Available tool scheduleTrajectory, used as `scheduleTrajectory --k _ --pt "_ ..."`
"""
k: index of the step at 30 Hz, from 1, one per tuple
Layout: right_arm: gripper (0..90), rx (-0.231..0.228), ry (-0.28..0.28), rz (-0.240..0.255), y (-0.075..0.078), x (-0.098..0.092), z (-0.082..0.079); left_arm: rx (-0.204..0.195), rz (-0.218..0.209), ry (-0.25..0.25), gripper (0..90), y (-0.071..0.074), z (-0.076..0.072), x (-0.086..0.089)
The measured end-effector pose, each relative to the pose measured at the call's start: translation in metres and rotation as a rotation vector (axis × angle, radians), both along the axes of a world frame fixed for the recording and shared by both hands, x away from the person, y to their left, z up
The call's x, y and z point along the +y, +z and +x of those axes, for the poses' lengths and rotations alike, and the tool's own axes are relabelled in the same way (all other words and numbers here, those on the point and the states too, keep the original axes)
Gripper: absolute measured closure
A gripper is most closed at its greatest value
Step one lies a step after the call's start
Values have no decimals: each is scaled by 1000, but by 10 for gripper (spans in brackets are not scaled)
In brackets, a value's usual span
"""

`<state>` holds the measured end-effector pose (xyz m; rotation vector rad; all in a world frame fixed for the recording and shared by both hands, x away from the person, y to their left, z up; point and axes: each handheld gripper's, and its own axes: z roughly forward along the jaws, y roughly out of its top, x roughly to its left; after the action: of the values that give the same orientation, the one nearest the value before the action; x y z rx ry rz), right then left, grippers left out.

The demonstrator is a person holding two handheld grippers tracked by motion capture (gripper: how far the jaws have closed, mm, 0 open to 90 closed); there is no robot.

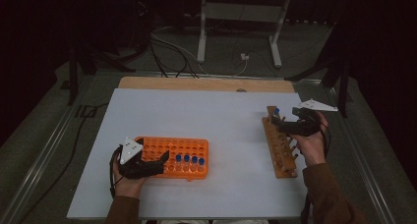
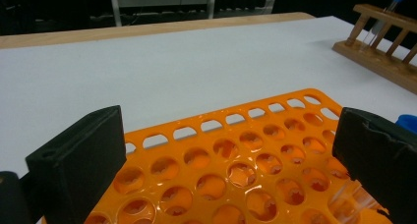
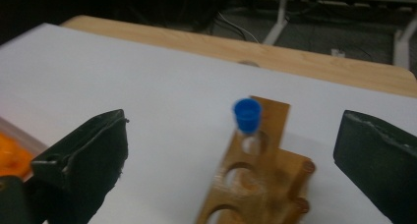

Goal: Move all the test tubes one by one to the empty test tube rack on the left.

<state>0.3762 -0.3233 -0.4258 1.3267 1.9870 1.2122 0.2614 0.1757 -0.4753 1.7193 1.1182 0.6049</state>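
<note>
Hovering my right gripper (image 3: 231, 160) wide open over the wooden rack (image 3: 255, 184); blue-capped tube (image 3: 246, 117) stands between the jaws; left gripper (image 2: 228, 160), also unclenched, rests above the orange rack (image 2: 236, 170).

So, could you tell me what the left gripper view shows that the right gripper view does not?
The left gripper view looks close down on the orange rack between the open left gripper, its holes seen there bare, with a clear tube by one jaw.

The right gripper view looks between the open right gripper, nothing held, onto the end of the wooden rack, where one blue-capped tube stands in the end hole.

Both show the white tabletop, its wooden far edge, and the wooden rack.
</note>
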Motion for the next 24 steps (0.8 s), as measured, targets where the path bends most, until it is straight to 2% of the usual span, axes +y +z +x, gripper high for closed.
scheduleTrajectory --k 2,5,8,11,13,15,20,24 --pt "70 5 -13 -25 -3 0 6 1 5 -4 7 0 0 -1" --pt "178 21 -13 -51 -6 3 13 2 6 -3 7 -1 0 -1" --pt "354 43 0 -62 -11 5 21 3 20 -4 7 -1 0 -1" --pt "514 59 1 -105 -22 8 28 2 21 -9 7 -1 0 -3" --pt "650 55 5 -115 -25 9 30 2 23 -11 7 -1 0 -3" --pt "745 42 9 -119 -26 11 30 3 25 -10 7 -1 0 -3" --pt "765 29 -3 -157 -26 15 31 3 32 -12 7 -1 0 -4" --pt "762 31 -11 -157 -26 15 33 7 35 -14 7 -1 0 -5"
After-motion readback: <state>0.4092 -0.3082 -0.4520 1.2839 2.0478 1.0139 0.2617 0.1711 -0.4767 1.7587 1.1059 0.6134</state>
